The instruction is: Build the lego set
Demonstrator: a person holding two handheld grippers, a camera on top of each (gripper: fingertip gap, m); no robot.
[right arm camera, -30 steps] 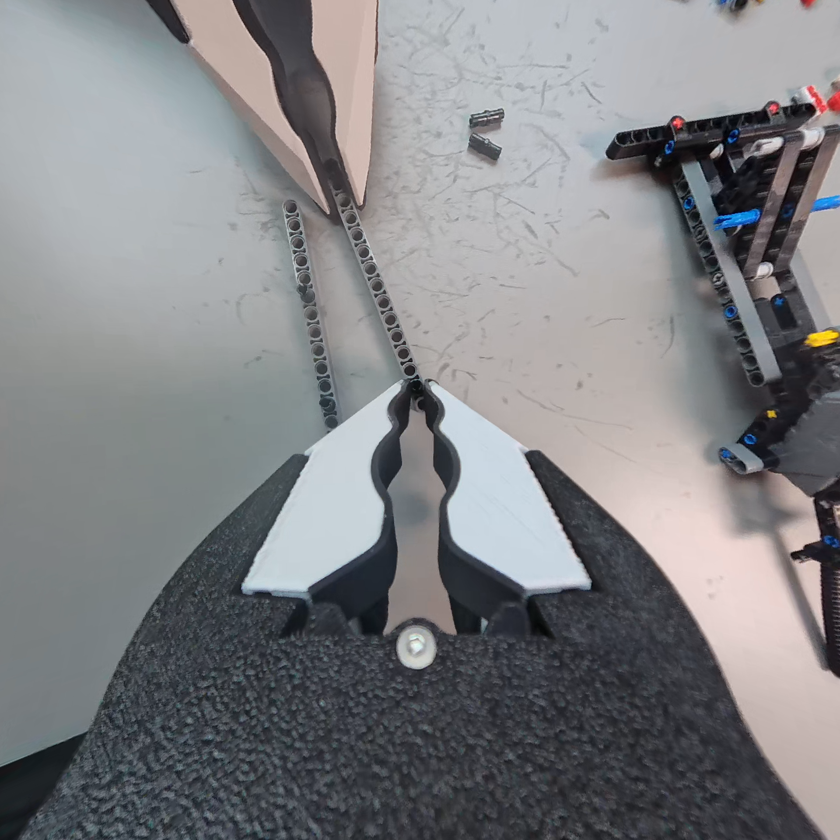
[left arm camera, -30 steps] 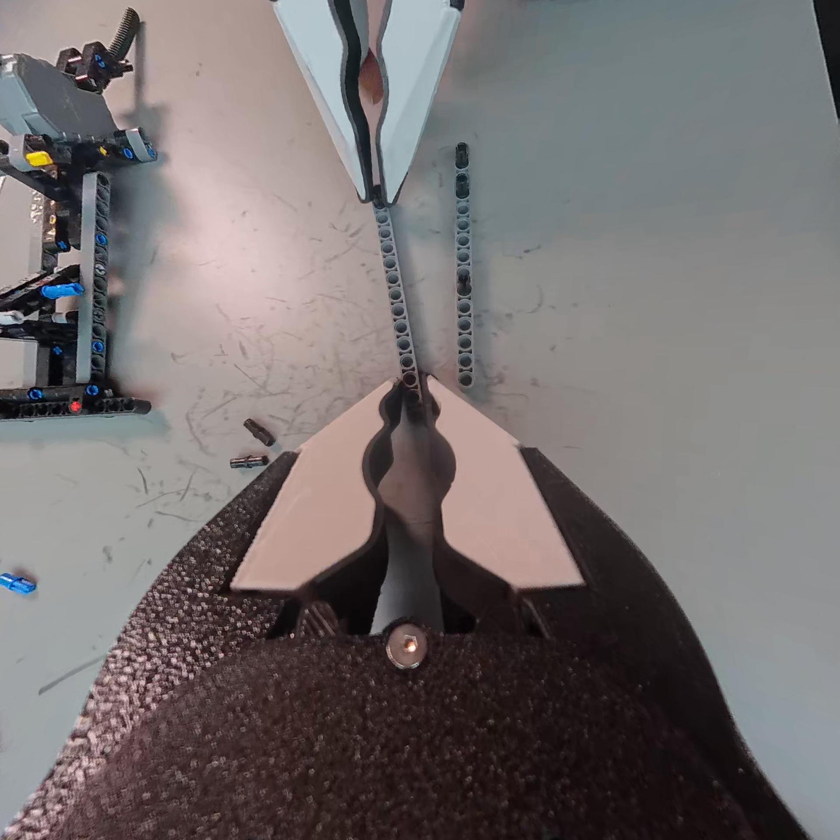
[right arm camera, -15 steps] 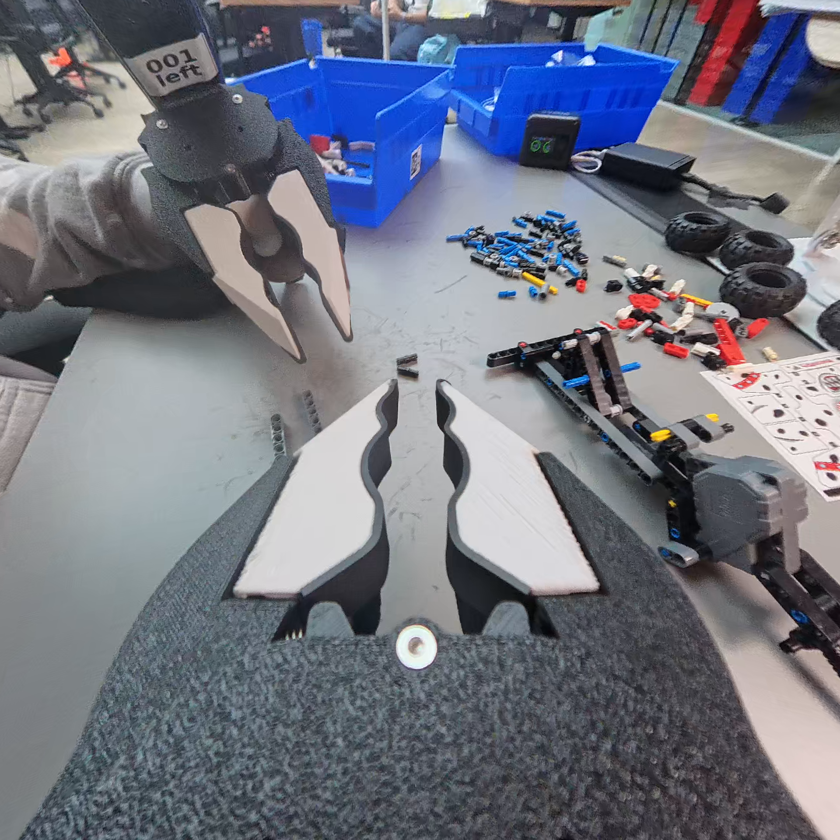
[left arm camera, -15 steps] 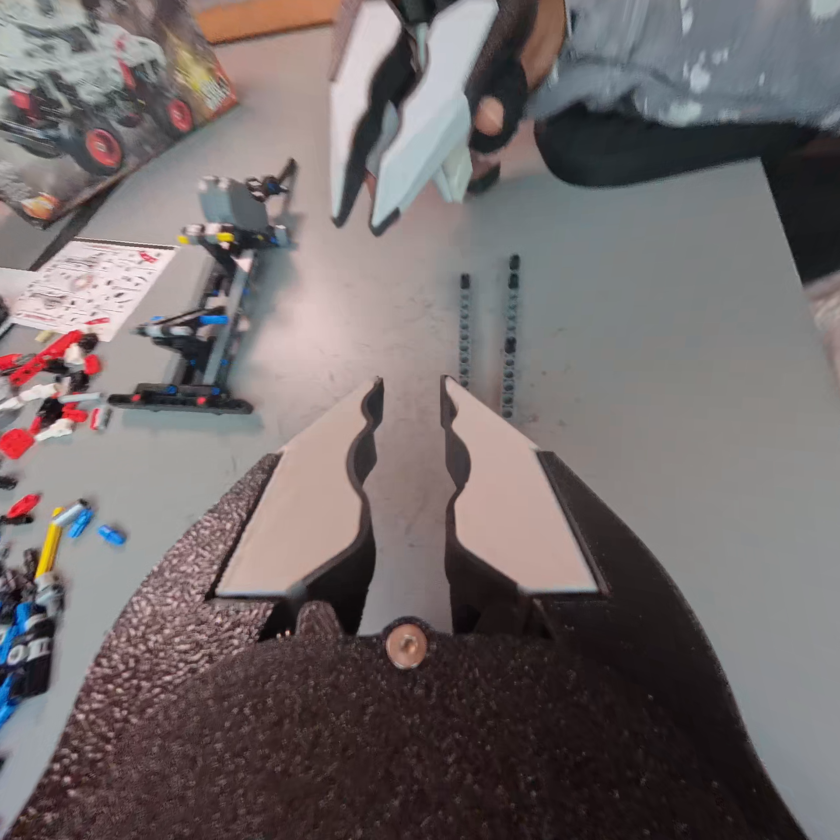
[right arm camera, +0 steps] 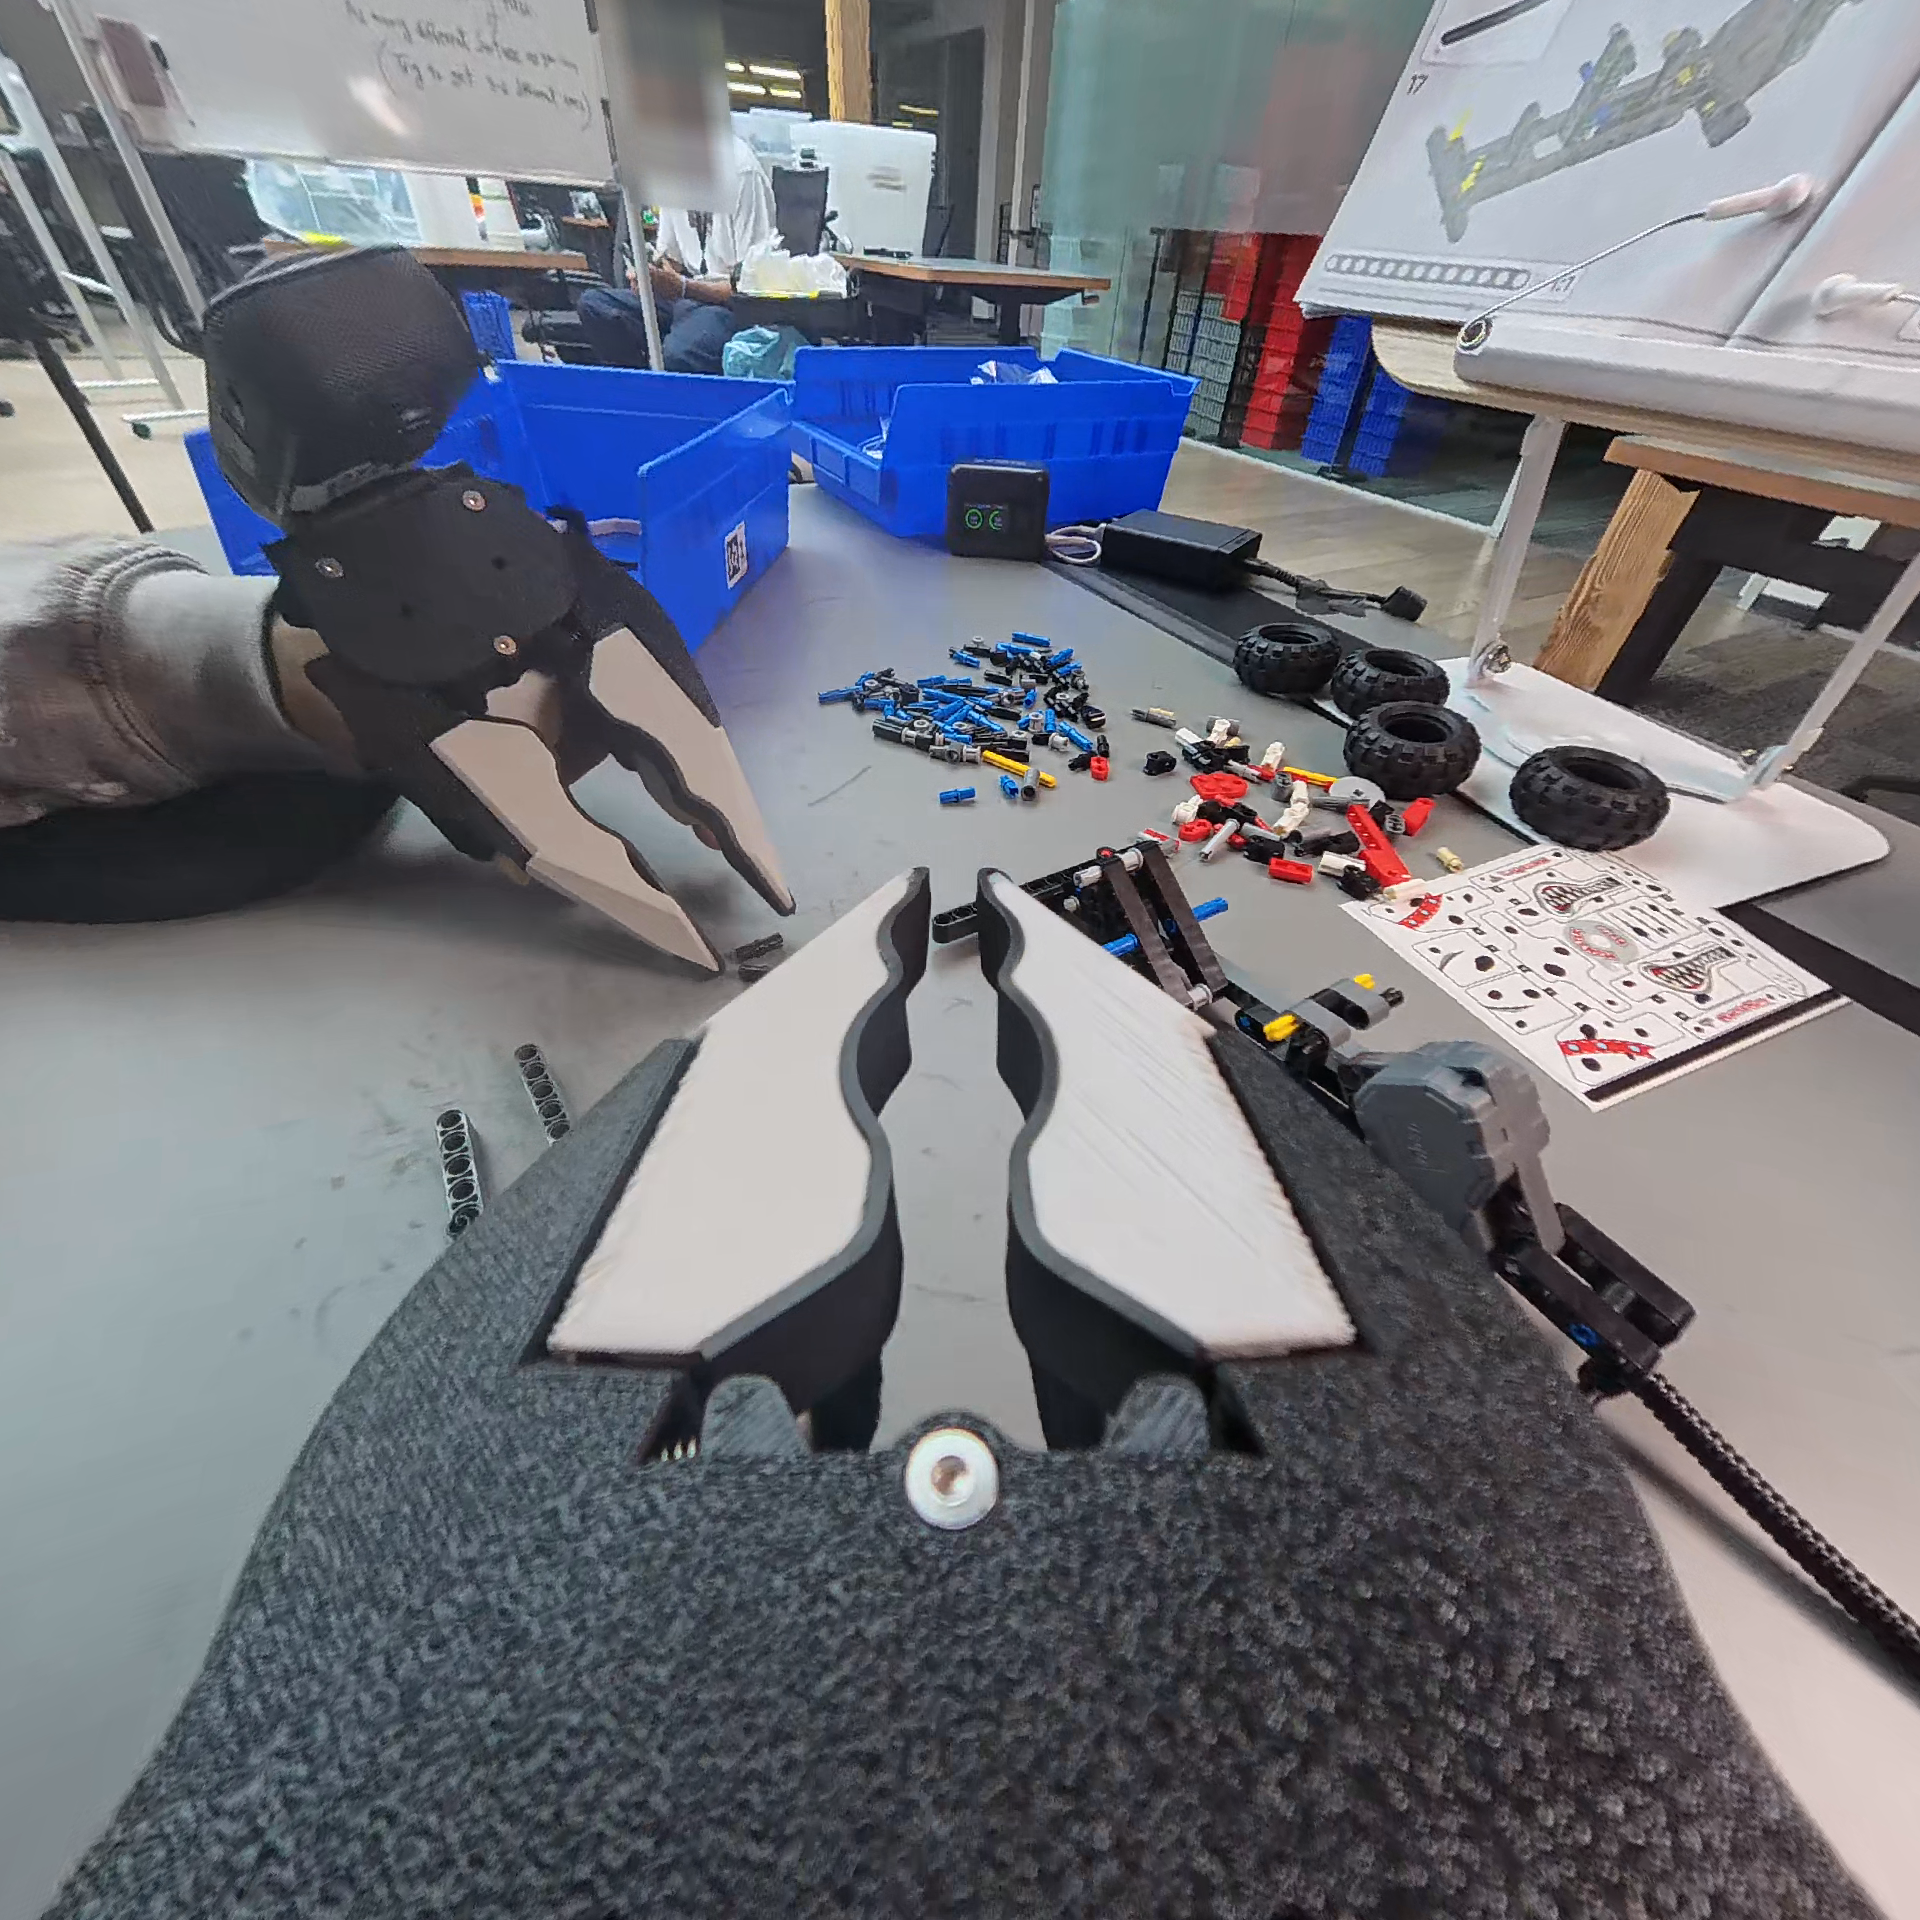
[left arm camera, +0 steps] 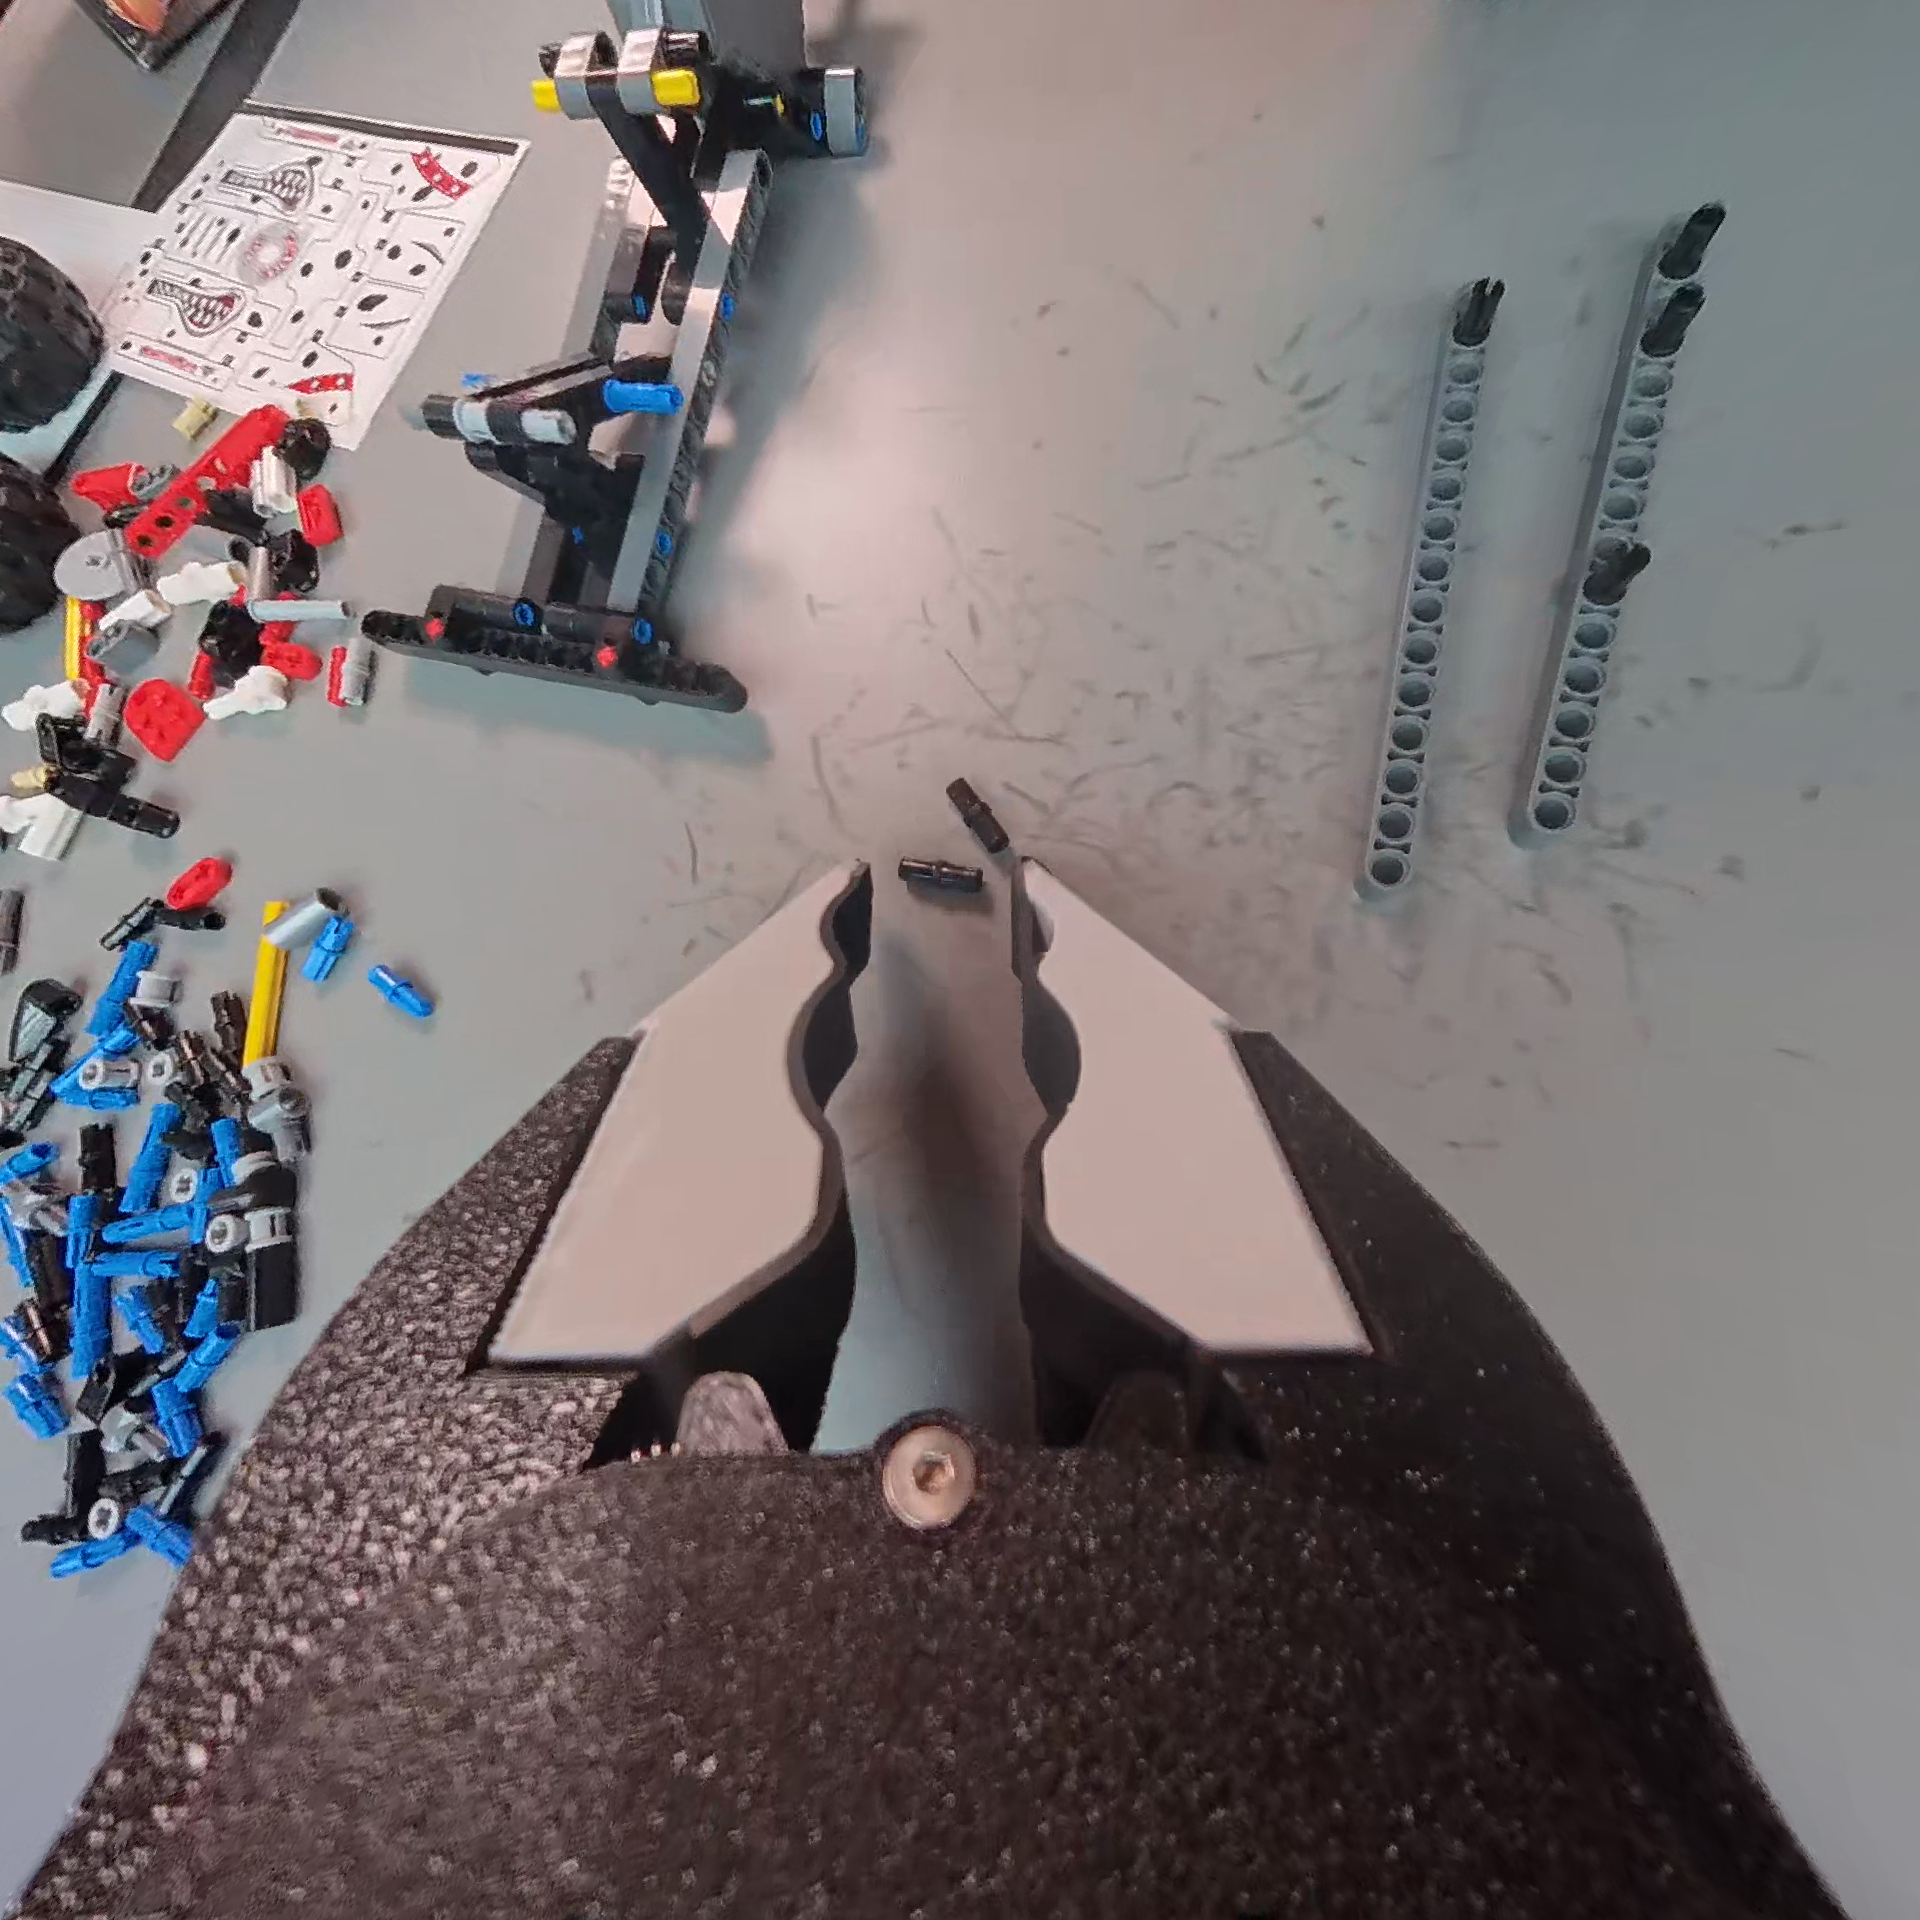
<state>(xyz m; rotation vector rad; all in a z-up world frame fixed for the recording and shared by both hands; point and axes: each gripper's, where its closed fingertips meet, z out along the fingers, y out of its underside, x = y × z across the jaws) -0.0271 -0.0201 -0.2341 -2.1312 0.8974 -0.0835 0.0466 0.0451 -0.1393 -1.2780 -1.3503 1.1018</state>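
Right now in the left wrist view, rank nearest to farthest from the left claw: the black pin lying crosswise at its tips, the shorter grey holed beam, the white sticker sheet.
1. Black connector pin: lying flat just ahead of the left claw, between its open tips.
2. Shorter grey holed beam: ahead and to the right, on the table.
3. White sticker sheet: far upper left, past the chassis.

Left wrist view looks steeply down, close above the tabletop (left arm camera: 1195, 436). Right wrist view faces forward, low. Both show the chassis (left arm camera: 644, 416) (right arm camera: 1174, 935).
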